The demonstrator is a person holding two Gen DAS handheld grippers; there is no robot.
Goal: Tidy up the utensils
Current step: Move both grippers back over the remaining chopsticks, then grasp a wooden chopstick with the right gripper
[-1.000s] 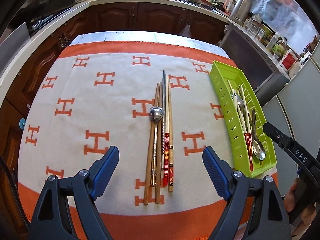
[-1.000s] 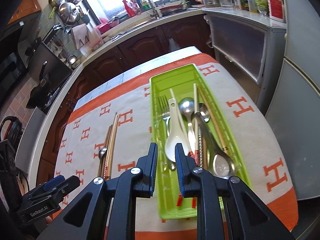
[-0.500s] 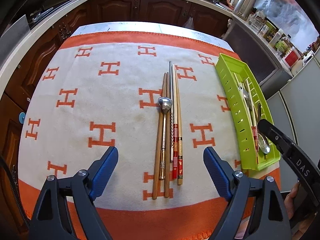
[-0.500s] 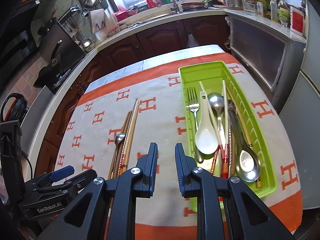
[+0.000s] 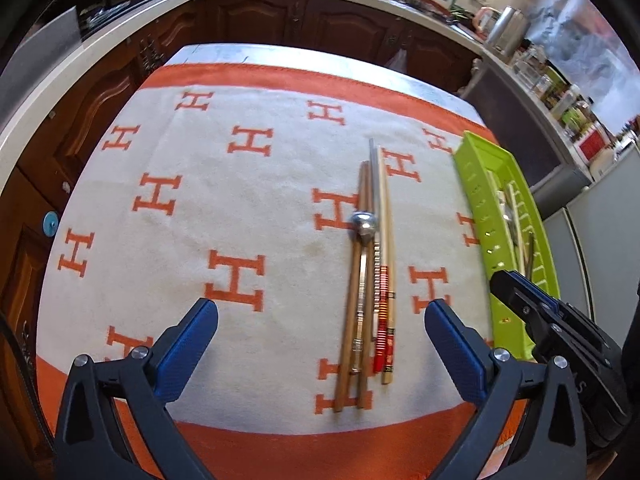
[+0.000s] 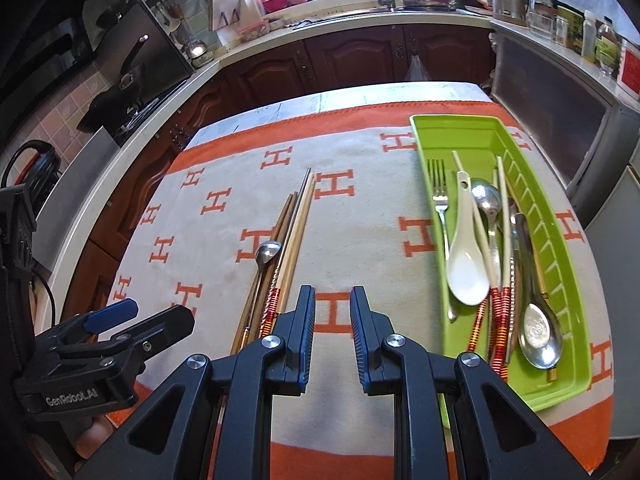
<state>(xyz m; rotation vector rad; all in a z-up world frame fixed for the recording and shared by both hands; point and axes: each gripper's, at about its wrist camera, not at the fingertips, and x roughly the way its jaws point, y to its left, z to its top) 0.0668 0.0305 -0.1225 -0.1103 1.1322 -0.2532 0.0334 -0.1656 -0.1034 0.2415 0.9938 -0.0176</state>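
In the left wrist view, the left gripper (image 5: 320, 332) at the lower edge is opening, its jaws wide and empty; chopsticks (image 5: 362, 280) and a spoon (image 5: 363, 224) lie mid-frame on the cloth (image 5: 200, 208), the tray (image 5: 486, 216) at right. The right gripper (image 6: 332, 332) shows a narrow empty gap.

Left wrist view: green tray (image 5: 476, 200) contents mostly hidden behind its near wall; near end covered by the right gripper (image 5: 520, 304), itself cut off at the frame edge. Motion blur along the tray wall and chopstick bundle (image 5: 380, 280); print on the handles unreadable.

Right wrist view: near ends of the chopstick bundle (image 6: 288, 240) and small spoon (image 6: 267, 252) handle hidden behind the gripper finger (image 6: 302, 320). Tray (image 6: 560, 240) near left corner covered by the gripper body. Left gripper (image 6: 108, 328) only partly seen, one blue pad showing. Countertop jar labels (image 6: 568, 24) too small to read.
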